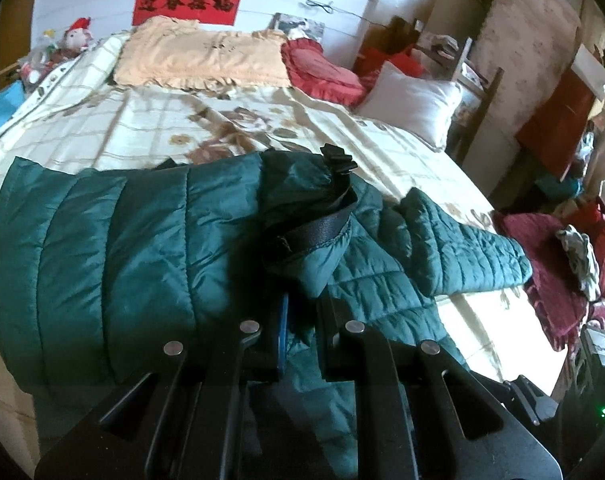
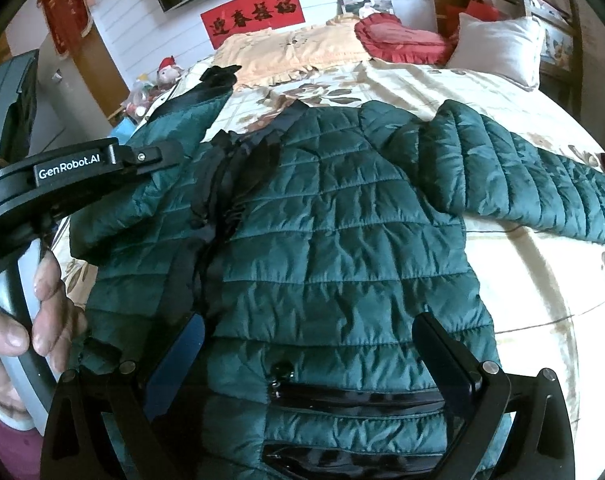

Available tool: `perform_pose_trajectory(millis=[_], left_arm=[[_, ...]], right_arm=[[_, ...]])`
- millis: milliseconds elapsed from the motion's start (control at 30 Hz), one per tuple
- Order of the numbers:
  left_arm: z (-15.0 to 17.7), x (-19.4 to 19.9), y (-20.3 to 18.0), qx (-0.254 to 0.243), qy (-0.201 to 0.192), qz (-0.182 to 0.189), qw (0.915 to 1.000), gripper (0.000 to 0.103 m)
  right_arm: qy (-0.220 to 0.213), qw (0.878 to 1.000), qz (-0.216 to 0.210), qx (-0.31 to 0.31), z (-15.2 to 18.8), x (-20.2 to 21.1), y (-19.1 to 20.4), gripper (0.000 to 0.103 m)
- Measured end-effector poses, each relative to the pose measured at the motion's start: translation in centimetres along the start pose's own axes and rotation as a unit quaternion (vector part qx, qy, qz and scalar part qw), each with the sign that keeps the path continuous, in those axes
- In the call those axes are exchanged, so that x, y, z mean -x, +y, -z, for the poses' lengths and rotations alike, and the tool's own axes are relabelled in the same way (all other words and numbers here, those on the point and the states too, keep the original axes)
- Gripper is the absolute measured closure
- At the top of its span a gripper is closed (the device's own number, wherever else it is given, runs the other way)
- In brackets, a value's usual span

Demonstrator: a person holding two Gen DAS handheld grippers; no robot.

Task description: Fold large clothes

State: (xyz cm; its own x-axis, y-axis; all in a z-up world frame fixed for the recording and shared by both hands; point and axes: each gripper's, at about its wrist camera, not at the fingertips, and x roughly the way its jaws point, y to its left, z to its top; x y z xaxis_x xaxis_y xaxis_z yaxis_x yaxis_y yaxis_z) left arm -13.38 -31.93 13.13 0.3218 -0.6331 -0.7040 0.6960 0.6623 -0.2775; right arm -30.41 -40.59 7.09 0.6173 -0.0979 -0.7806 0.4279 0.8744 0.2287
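Note:
A dark green quilted jacket (image 2: pixel 342 240) lies spread on the bed (image 2: pixel 522 264), front up, with its zipper (image 2: pixel 218 184) running down the middle and one sleeve (image 2: pixel 542 176) stretched out to the right. My left gripper (image 1: pixel 302 320) is shut on a fold of the jacket's left side (image 1: pixel 314 264) and holds it lifted; a black-trimmed cuff (image 1: pixel 322 228) hangs just ahead of the fingers. It shows at the left of the right wrist view (image 2: pixel 154 156), over the left sleeve. My right gripper (image 2: pixel 310 344) is open above the jacket's lower front, near a zipped pocket (image 2: pixel 354 396).
A floral bedspread (image 1: pixel 182 128) covers the bed. A peach pillow (image 1: pixel 198 60), a red cushion (image 1: pixel 322 68) and a white pillow (image 1: pixel 414 104) lie at the head. Pink clothes (image 1: pixel 550 264) are piled beside the bed on the right. Toys (image 1: pixel 62 48) sit at the far left.

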Motion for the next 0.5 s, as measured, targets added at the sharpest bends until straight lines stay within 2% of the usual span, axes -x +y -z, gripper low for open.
perform_pose_trajectory(millis=[233,500], left_arm=[[0.6,-3.0,0.0,0.004,0.030,0.003,0.9995,0.093],[1.2,-6.0,1.2,0.045,0.060,0.020,0.9970,0.091]], right_arm=[[0.004,1.000,0.004,-0.001,0.2,0.1,-0.5,0.000],[0.013,1.000,0.009,-0.006,0.4,-0.2,-1.1,0.000]])
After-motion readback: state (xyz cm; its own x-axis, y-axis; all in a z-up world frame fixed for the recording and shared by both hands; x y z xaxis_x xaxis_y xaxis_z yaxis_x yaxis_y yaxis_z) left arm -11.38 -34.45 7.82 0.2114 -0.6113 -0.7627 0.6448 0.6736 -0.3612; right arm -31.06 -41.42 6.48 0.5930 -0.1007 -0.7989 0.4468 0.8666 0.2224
